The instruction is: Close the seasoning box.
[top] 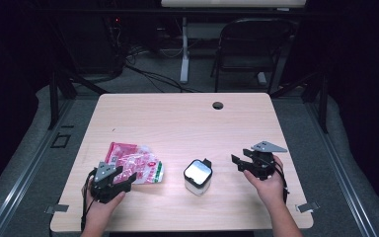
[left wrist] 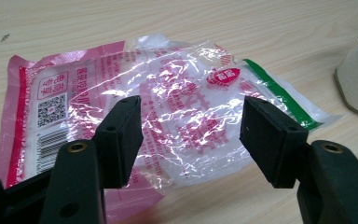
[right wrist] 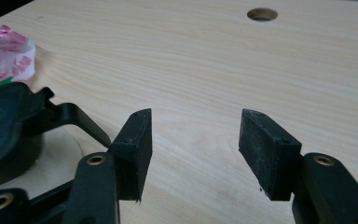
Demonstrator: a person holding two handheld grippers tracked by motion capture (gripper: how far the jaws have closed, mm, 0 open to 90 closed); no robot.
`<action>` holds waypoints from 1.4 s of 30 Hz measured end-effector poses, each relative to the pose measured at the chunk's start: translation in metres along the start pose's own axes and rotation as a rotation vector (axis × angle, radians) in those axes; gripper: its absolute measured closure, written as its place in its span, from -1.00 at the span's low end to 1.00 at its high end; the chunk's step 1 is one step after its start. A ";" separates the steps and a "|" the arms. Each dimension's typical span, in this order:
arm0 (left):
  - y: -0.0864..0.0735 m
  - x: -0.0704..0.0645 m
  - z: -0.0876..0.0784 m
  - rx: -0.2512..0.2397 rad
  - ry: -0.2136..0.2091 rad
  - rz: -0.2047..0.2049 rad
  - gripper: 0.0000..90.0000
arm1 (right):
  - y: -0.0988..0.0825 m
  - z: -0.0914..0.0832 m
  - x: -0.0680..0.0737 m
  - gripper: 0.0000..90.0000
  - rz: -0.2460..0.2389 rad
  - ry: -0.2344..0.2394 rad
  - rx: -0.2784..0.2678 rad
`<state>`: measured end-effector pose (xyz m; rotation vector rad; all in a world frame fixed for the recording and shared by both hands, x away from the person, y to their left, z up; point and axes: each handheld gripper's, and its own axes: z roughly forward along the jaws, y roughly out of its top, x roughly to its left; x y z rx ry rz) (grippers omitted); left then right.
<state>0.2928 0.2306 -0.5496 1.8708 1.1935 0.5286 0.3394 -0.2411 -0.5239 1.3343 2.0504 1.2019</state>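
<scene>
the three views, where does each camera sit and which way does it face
High view: above the person's side, looking forward and down on the pale wooden table; both hands, left gripper and right gripper show.
Left gripper view: rides the left gripper, looking over the crinkled pink and clear plastic bag; open jaws show.
Right gripper view: rides the right gripper, facing bare tabletop; open jaws show.
Shared: bag and white black-lidded container appear in all three.

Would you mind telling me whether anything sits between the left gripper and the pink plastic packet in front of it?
Nothing visible does. The left gripper has its jaws open right over the pink plastic packet, which lies flat on the table. The white container stands off to the packet's right, out of the way.
</scene>
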 end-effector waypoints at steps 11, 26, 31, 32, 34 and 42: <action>-0.001 0.009 0.003 0.007 0.019 -0.013 -0.13 | -0.014 0.012 -0.014 -0.04 0.083 -0.019 0.049; -0.001 0.019 0.008 0.020 0.036 -0.029 -0.14 | -0.028 0.023 -0.023 -0.03 0.126 -0.046 0.096; -0.001 0.021 0.010 0.022 0.037 -0.034 -0.14 | -0.030 0.024 -0.025 -0.05 0.139 -0.040 0.109; -0.001 0.021 0.010 0.024 0.036 -0.036 -0.14 | -0.030 0.024 -0.025 -0.05 0.141 -0.040 0.114; -0.001 0.021 0.011 0.025 0.038 -0.038 -0.14 | -0.031 0.024 -0.025 -0.06 0.143 -0.040 0.116; 0.000 0.020 0.011 0.024 0.027 -0.043 -0.14 | -0.031 0.022 -0.024 -0.08 0.140 -0.042 0.113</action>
